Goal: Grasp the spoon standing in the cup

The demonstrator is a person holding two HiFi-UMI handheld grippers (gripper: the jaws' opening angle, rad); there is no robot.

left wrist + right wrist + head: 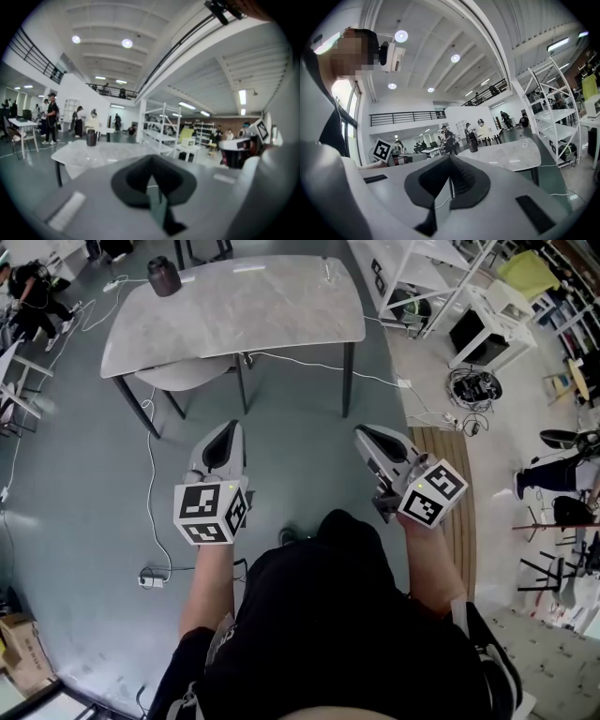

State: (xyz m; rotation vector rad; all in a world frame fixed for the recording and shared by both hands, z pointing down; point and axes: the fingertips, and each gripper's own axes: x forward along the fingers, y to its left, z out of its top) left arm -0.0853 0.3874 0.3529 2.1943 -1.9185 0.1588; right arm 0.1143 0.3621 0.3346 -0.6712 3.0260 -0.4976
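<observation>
Dark cup [163,276] stands upright at the marble table's [267,310] far corner; left gripper [230,429], right gripper [364,434]: fingers together, empty.

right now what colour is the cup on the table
Dark, almost black. The cup shows best in the head view, at the far left of the table.

Ahead of both jaws, bare floor [291,446] runs up to the surface [244,310]. Its top is open apart from the cup [164,276] at the far-left corner. A chair [183,376] sits under the near edge, and shelves [412,292] crowd the right.
</observation>
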